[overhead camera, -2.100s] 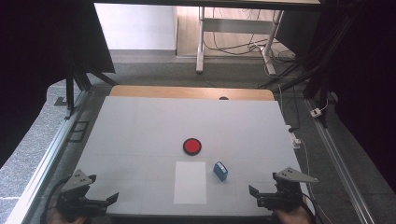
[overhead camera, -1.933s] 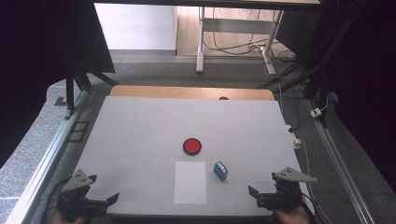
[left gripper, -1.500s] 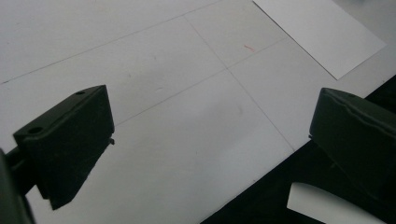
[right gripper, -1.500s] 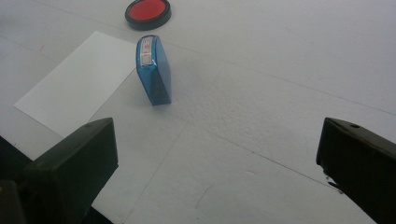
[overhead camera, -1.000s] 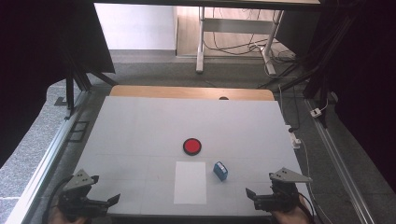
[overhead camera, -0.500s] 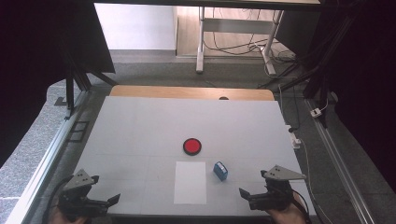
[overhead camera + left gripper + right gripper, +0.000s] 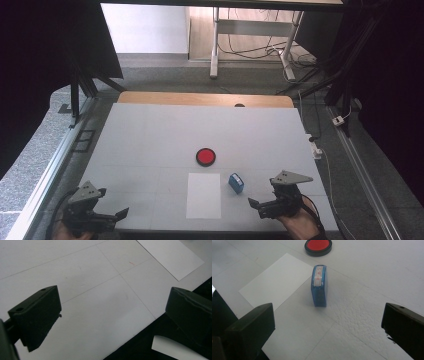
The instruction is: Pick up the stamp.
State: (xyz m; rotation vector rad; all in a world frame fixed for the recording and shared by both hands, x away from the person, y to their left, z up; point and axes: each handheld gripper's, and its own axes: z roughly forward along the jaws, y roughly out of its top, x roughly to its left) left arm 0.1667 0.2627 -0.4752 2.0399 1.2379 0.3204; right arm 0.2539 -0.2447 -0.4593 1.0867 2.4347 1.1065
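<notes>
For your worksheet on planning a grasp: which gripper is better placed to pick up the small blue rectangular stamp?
Right. The right gripper, jaws open, sits close to the small blue rectangular stamp and faces it; the left gripper is far off at the table's near left corner.

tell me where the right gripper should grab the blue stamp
Grip the blue stamp across its two broad flat faces, near mid-height, coming in from its near narrow end. It stands upright and thin, and the right gripper already faces it with jaws wide open.

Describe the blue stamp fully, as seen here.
The stamp is a small translucent blue plastic block, standing narrow on the table. Its top face carries a white label with red characters. It stands just right of the paper, below the red ink pad. Nothing grips it; the right tongs are open, short of it.
</notes>
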